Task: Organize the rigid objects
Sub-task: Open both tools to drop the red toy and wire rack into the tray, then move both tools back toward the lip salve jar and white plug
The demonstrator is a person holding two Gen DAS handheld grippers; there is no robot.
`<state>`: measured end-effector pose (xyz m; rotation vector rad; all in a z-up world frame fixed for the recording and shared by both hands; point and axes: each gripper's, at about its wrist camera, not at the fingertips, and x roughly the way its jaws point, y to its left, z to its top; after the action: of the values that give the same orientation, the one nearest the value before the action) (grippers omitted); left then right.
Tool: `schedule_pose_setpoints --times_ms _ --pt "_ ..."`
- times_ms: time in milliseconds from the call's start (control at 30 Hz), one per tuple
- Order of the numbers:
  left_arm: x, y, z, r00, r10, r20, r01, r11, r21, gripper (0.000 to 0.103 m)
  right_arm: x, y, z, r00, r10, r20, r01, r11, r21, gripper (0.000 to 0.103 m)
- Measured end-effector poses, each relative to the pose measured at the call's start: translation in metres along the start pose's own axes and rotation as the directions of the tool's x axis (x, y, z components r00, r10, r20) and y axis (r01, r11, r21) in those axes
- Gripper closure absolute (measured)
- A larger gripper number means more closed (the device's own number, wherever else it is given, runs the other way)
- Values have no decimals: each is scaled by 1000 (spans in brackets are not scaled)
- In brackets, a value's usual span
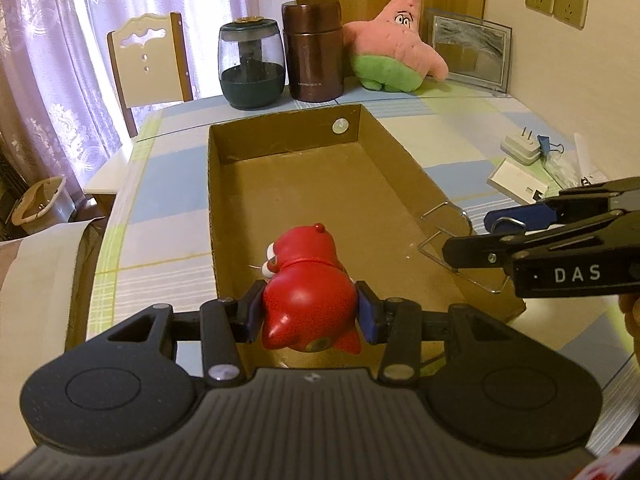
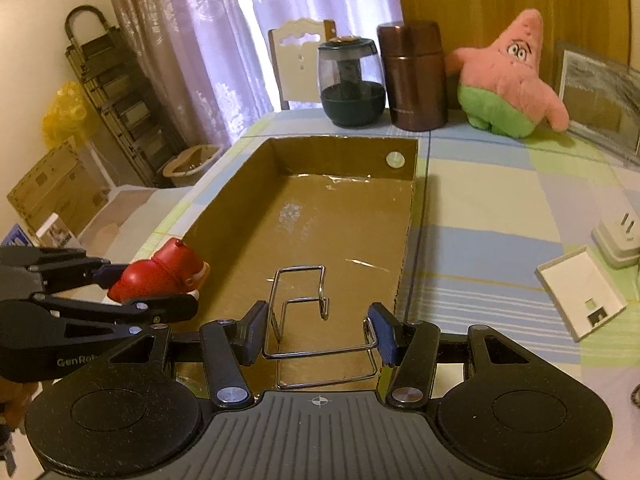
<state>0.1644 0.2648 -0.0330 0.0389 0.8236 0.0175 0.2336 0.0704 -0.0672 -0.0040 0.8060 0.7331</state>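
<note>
My left gripper (image 1: 310, 312) is shut on a red toy figure (image 1: 310, 296), which hangs over the near end of an open cardboard box (image 1: 288, 184). In the right wrist view the same red toy figure (image 2: 156, 276) shows at the left, over the box's near left corner, held by the left gripper (image 2: 120, 288). My right gripper (image 2: 318, 334) is shut on a bent metal wire stand (image 2: 304, 312), its blue pads pressing both sides of the wire. The wire stand (image 1: 448, 236) sits low over the box's near right part, with the right gripper (image 1: 500, 236) reaching in from the right.
Beyond the cardboard box (image 2: 332, 216) stand a dark glass jar (image 2: 352, 84), a brown flask (image 2: 416, 76) and a pink star plush (image 2: 508, 76), with a picture frame (image 1: 468, 52) beside them. A white charger plug (image 1: 520, 148), a blue binder clip (image 1: 548, 146) and a white plastic holder (image 2: 580, 296) lie right of the box.
</note>
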Motion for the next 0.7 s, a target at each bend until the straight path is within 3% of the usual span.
schedule_pose_setpoints --times_ms 67,100,133,400,700 --pt "1 3 0 1000 2 9 -2 1000 -18 57 3 -6 0 999 31 9 -32 999 39 51" --pt "0 3 0 1000 11 17 -11 1000 -23 44 3 -9 0 999 37 14 -38 998 59 50" --pt "-2 5 0 999 21 27 -20 999 -28 41 2 -12 0 999 47 20 -48 996 77 46" --pt "-13 6 1 998 42 52 -40 999 -34 41 -17 -21 -3 998 8 58 -14 994 112 43" --pt "-29 -17 2 996 32 79 -30 999 -33 40 -61 -29 -11 993 -61 105 47 990 135 39"
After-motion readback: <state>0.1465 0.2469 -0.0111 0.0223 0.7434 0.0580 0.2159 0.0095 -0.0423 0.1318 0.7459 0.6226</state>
